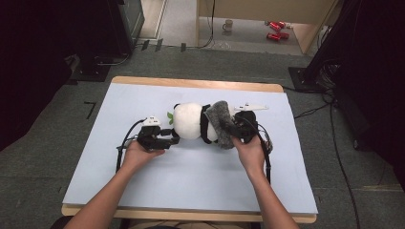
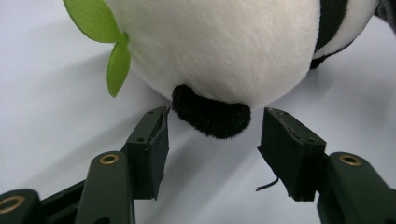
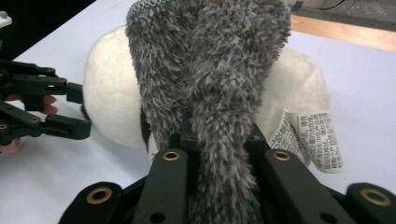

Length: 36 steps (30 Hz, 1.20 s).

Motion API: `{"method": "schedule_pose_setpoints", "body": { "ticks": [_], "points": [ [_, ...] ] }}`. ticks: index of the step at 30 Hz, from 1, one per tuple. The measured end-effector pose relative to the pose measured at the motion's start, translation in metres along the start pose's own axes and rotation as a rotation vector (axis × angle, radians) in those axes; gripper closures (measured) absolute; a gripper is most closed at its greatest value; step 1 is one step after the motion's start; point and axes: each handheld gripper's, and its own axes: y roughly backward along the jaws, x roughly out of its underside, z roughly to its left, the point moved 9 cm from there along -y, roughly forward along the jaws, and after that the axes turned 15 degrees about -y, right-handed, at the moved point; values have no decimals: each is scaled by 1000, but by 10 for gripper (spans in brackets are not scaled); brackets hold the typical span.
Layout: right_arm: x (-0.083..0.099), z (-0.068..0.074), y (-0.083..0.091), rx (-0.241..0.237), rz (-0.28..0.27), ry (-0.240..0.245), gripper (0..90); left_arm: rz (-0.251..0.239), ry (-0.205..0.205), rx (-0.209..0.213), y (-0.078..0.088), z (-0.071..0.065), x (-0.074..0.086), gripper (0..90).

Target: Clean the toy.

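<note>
A white and black panda plush point(image 1: 188, 121) lies on its side in the middle of the white table top point(image 1: 191, 181). It has a green leaf point(image 2: 105, 42) on its head. My left gripper point(image 1: 171, 139) sits at the plush's left end. In the left gripper view its jaws point(image 2: 215, 140) stand open on either side of a black ear point(image 2: 210, 116), and the pads do not touch it. My right gripper point(image 1: 237, 132) is at the plush's right end, shut on a grey fuzzy cloth point(image 3: 210, 70) that drapes over the panda's body point(image 3: 112, 88).
A printed label point(image 3: 310, 137) hangs from the plush near my right gripper. The left gripper point(image 3: 70, 109) also appears at the left of the right gripper view. Beyond the table's wooden far edge point(image 1: 196, 83), a mug point(image 1: 228, 25) and red cans point(image 1: 276, 29) lie on the floor.
</note>
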Motion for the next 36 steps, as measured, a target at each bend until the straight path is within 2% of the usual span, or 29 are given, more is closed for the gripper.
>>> {"method": "schedule_pose_setpoints", "body": {
  "ticks": [4, 7, 9, 13, 16, 17, 18, 19, 20, 22, 24, 25, 26, 28, 29, 30, 31, 33, 34, 36],
  "points": [
    [-4, -4, -3, 8, -19, 2, 765, -11, 20, 11, -5, -1, 0, 403],
    [-6, -6, -7, 10, -34, -2, 764, -20, 17, 2, -11, -1, -1, 402],
    [-8, -7, -8, 10, -40, -4, 765, -37, 37, 1, -16, 0, -4, 401],
    [-7, -6, -7, 6, -39, -4, 770, -30, 31, -3, -21, -1, -2, 409],
    [-7, -2, -5, -9, -42, 2, 777, -27, 55, 3, -24, -2, -4, 473],
    [-7, -1, -4, -12, -39, -2, 780, -31, 64, 7, -24, -2, -5, 520],
    [-7, -1, -4, -12, -39, -2, 780, -31, 64, 7, -24, -2, -5, 566],
    [-7, 0, -3, -17, -40, -7, 782, -28, 70, 8, -24, -2, -6, 566],
    [-8, 4, 1, -35, -43, -17, 783, -15, 70, -1, -23, -2, -7, 662],
    [-8, 6, 2, -44, -45, -24, 784, -6, 63, -7, -23, -4, -8, 687],
    [-8, 18, 6, -86, -50, -31, 784, 0, 53, -11, -23, -7, -11, 749],
    [-8, 18, 6, -86, -50, -31, 784, 0, 53, -11, -23, -7, -11, 761],
    [-7, 30, 8, -119, -51, -28, 783, -1, 52, -5, -22, -8, -12, 772],
    [-5, 36, 8, -133, -50, -22, 784, 2, 54, 10, -21, -11, -13, 784],
    [-3, 43, 7, -145, -46, -13, 784, 4, 57, 19, -19, -13, -14, 784],
    [3, 59, 4, -176, -45, 5, 784, 3, 71, 42, -17, -19, -17, 792],
    [3, 59, 4, -176, -45, 5, 784, 3, 71, 42, -17, -19, -17, 794],
    [11, 72, 0, -205, -31, 14, 785, -5, 78, 57, -13, -26, -20, 795],
    [19, 83, -5, -230, -16, 22, 785, -16, 101, 75, -8, -35, -23, 795],
    [28, 90, -11, -239, 3, 29, 786, -46, 136, 86, -3, -42, -27, 796]
  ]
}}
